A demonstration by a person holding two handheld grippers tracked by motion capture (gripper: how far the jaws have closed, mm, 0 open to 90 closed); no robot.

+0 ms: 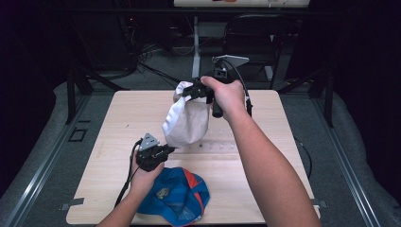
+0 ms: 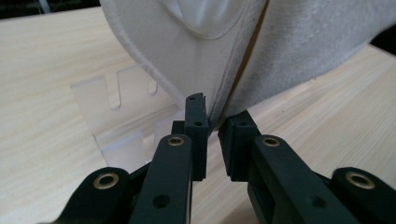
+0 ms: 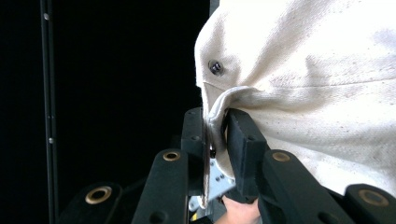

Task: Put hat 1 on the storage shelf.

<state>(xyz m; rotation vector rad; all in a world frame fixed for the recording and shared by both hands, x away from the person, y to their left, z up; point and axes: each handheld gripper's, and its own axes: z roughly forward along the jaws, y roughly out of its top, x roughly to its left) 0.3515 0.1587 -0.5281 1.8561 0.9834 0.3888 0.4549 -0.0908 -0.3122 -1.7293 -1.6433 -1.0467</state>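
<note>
No readable brand, label or writing is seen on anything.

Nearest, at the bottom centre of the high view, a blue cap (image 1: 177,196) with an orange stripe is lying on the wooden table (image 1: 108,132), just beside the left hand (image 1: 147,176).

Just above it, the left gripper (image 1: 169,150) is pointed at the bottom edge of a cream cap (image 1: 188,120). In the left gripper view, the jaws of the left gripper (image 2: 214,126) are held slightly apart with the cap's (image 2: 299,42) lower seam running down into the gap; a firm pinch can't be confirmed.

A clear slotted acrylic stand (image 2: 119,121) is seen on the table behind the cream cap.

Farther, at upper centre, the right gripper (image 1: 193,90) is clamped on the cap's top edge, lifting it off the table. In the right gripper view, the right gripper (image 3: 215,128) is clenched on a folded cloth edge (image 3: 303,84) just below a small metal rivet (image 3: 215,67).
</note>
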